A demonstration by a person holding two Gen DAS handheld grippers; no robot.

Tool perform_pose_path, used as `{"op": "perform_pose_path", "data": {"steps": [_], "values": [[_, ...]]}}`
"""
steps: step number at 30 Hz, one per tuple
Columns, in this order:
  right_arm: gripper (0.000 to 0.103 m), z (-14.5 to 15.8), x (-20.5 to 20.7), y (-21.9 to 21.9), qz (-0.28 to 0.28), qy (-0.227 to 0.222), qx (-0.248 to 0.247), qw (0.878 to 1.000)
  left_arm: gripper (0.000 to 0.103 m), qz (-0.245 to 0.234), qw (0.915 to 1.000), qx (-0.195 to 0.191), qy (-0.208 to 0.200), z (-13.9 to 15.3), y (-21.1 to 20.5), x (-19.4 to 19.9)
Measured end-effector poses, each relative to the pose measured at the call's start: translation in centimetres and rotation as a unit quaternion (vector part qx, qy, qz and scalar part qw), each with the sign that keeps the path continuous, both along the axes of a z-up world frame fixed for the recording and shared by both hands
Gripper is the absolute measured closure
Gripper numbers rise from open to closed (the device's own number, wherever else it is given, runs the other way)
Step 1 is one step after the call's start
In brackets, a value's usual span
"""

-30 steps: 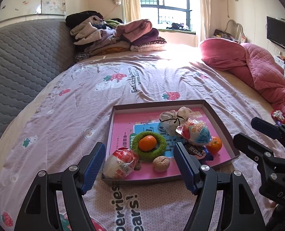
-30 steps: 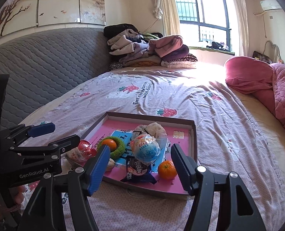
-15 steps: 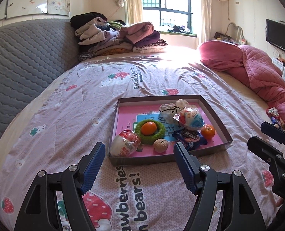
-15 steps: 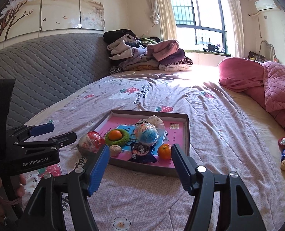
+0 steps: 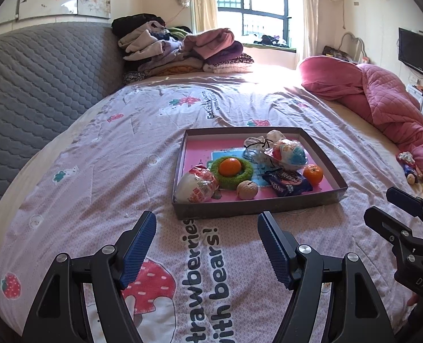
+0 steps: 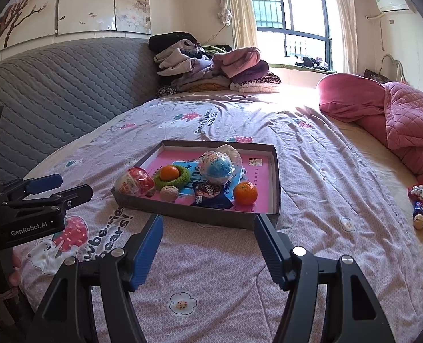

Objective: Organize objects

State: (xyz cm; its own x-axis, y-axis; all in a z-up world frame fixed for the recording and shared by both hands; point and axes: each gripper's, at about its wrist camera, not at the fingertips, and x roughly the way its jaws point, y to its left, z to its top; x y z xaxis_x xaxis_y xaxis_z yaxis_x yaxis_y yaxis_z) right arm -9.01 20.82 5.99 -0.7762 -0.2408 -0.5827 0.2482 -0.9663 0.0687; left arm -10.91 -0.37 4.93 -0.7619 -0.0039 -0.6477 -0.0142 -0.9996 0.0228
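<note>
Nearest, the left tool (image 5: 207, 245) hung over the printed bedsheet (image 5: 111, 171) with its ribbed blue pads spread wide apart and nothing between them. The right tool (image 6: 208, 243) was just as wide apart and empty, its black hinged arms framing the near edge of the tray.

Just beyond both lay the shallow cardboard tray (image 5: 330, 198), grey-walled and pink inside, flat on the bed. At its near left corner sat a foil-wrapped red-and-white toy egg (image 5: 195, 187). Beside that, a small tan walnut (image 5: 247, 190) and a glossy dark snack packet (image 5: 287, 183). A smooth tangerine (image 5: 313, 174) rested near the tray's right wall. Another tangerine (image 5: 230, 166) nestled in a fuzzy green ring (image 5: 245, 175). Behind them stood a blue-and-white toy egg in crinkled plastic (image 5: 290, 154), touching a white drawstring cloth pouch (image 5: 264, 140).

Farther off lay a quilted pink comforter (image 5: 382, 100), a heap of folded clothes (image 5: 182, 54) and the grey padded headboard (image 5: 40, 71).
</note>
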Motion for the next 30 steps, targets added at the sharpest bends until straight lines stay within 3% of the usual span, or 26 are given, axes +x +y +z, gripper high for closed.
{"op": "perform_pose_path", "data": {"steps": [20, 30], "values": [[0.037, -1.1, 0.9, 0.0, -0.015, -0.003, 0.009, 1.0, 0.028, -0.016, 0.9998, 0.005, -0.014, -1.7, 1.4, 2.1], [0.037, -1.9, 1.1, 0.8, -0.031, 0.004, -0.003, 0.999, 0.028, -0.011, 0.9999, 0.001, 0.007, -2.5, 1.7, 3.0]]}}
